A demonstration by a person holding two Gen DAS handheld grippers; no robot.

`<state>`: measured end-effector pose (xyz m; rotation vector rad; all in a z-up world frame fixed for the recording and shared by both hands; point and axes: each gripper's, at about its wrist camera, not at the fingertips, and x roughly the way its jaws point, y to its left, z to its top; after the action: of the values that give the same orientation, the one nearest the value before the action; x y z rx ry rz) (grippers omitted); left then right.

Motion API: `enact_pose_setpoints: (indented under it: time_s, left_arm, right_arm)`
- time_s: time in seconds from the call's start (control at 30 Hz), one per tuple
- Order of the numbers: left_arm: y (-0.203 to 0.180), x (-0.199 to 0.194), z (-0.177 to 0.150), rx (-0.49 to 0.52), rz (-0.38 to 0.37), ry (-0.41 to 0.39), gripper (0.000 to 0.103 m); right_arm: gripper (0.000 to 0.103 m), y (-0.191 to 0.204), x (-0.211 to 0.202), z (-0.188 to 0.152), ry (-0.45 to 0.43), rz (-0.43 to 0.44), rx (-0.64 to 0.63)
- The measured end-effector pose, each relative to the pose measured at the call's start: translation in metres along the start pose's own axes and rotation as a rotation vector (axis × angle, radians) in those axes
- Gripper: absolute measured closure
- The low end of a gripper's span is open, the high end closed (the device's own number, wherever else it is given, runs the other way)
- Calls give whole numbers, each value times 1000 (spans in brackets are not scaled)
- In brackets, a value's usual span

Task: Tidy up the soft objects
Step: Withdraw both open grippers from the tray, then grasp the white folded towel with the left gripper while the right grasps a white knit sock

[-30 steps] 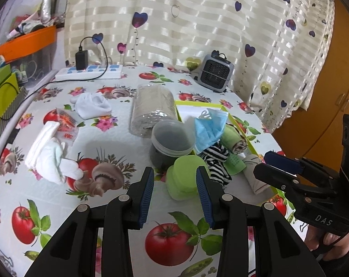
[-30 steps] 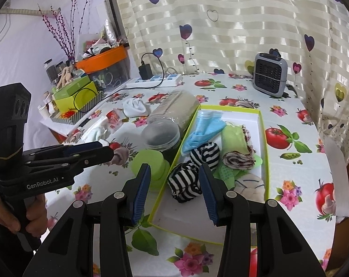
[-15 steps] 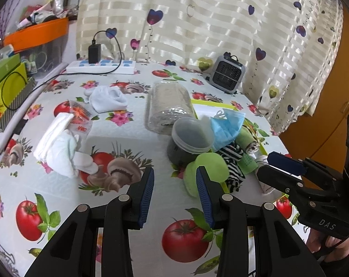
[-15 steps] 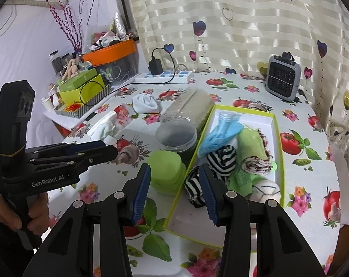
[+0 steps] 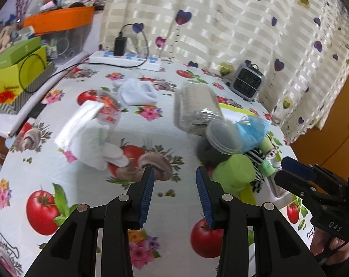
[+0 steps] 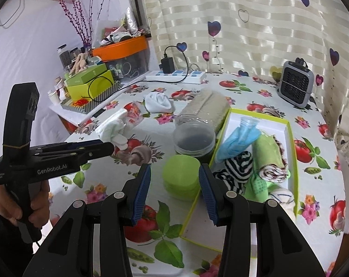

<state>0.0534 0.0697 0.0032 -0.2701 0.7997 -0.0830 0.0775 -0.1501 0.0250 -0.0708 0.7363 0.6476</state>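
Both tongs stand open and empty: left tongs (image 5: 174, 173) aim toward the crumpled white cloth (image 5: 93, 147) lying ahead-left on the tabletop (image 5: 174, 207), nearer them than right tongs (image 6: 174, 173) beside the green-rimmed box (image 6: 292, 138).

We see a white tablecloth (image 6: 255, 92) printed with red tomatoes, mushrooms and pink flowers. At its three o'clock, our lime-rimmed white box (image 6: 292, 143) holds a blue mask (image 6: 238, 138), a black-and-white striped sock (image 6: 240, 165) and a green roll (image 6: 268, 152). At ten o'clock lies a white sock (image 6: 159, 101); cream striped curtains (image 6: 255, 23) carry purple hearts.
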Motion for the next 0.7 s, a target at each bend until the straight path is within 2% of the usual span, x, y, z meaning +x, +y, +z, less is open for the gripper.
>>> enact_pose_setpoints:
  time_s: [0.43, 0.7]
  left_arm:
    - [58, -8, 6, -105, 95, -33, 66]
    - [86, -1, 12, -134, 138, -39, 66]
  right_arm:
    - [58, 18, 15, 5, 8, 40, -48]
    - [58, 33, 29, 12, 23, 65, -90]
